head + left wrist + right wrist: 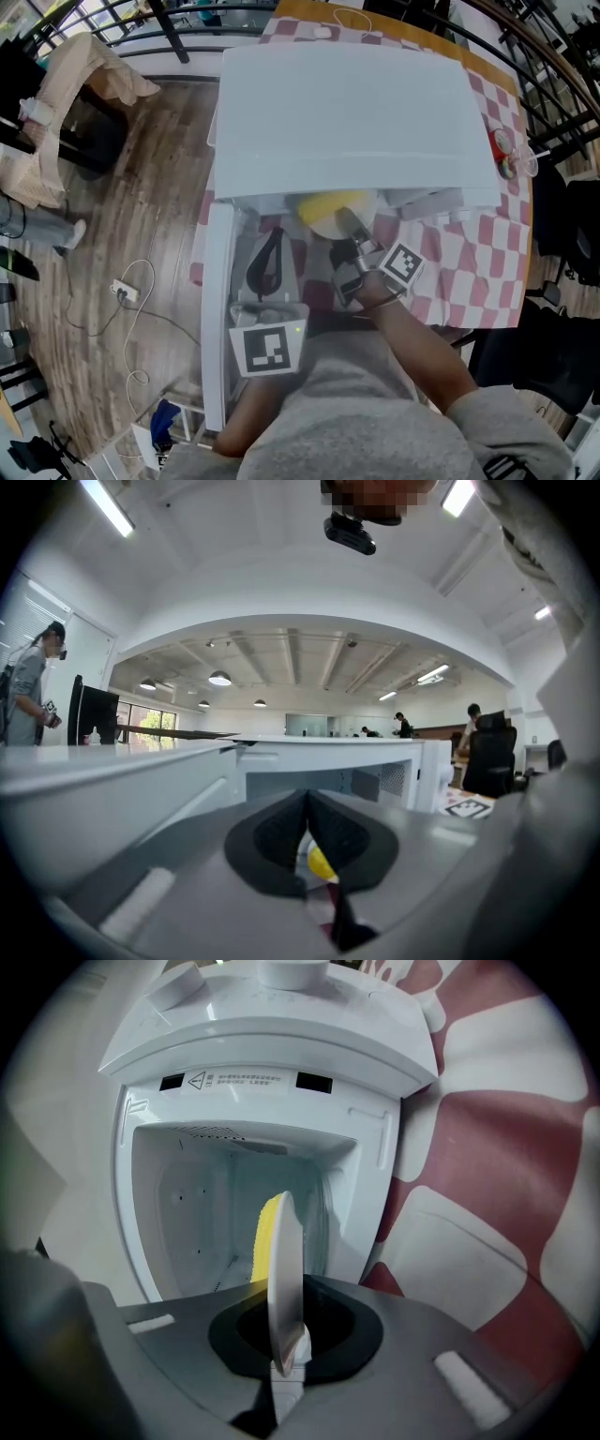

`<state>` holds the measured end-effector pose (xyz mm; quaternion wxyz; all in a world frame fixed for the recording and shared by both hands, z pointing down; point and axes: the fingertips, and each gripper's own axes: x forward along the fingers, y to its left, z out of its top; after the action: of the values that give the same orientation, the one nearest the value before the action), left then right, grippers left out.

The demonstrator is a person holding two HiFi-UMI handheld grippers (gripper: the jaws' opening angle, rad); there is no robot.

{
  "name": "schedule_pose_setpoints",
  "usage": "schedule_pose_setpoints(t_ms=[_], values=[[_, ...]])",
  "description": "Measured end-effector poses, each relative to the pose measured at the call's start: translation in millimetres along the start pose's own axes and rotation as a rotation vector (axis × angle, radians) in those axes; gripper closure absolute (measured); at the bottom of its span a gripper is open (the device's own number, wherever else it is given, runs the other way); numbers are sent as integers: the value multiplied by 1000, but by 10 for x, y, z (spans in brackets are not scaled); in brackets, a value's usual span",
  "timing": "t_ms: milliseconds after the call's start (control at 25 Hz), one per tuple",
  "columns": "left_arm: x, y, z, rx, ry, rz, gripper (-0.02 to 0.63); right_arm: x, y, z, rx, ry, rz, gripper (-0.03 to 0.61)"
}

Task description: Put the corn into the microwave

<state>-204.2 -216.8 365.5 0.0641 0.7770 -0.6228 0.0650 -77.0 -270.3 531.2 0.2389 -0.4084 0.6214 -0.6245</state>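
- Two grippers to report. The right gripper [286,1342] has its jaws clamped nearly shut on the near rim of a round white plate [286,1260]. The yellow corn cob [268,1232] rides on that plate.
- In the head view, the plate sits at the mouth of the boxy white microwave [347,112], half tucked under the front edge of its top. The microwave stands on a worktop under a red-and-white checked cloth [473,272].
- The open cavity [211,1213] lies dead ahead of the right jaws, at twelve o'clock. I judge the cob's long axis runs roughly nine to three, across my line of push.
- The left gripper [307,841] has its jaws closed together on nothing. It sits at about seven o'clock from the plate, beside the open white door [217,309].
- The right hand is nearer, so I reckon a straight push inward comes next.
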Motion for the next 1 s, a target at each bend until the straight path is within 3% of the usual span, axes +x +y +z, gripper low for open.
schedule_pose_setpoints(t_ms=[240,480,640,800,1000], values=[[10,1,-18,-13,4,-11,604,62,-39,40,60,-15,-10,572],[-6,-3,-20,-13,6,-17,604,159,7,58,36,-9,-21,568],[-3,-5,-27,-20,6,-17,604,175,60,57,-32,2,0,560],[-17,-3,-23,-17,4,-17,604,99,5,25,-112,58,-2,482],[-15,-29,-8,-12,2,-21,604,152,241,-129,-263,160,124,333]])
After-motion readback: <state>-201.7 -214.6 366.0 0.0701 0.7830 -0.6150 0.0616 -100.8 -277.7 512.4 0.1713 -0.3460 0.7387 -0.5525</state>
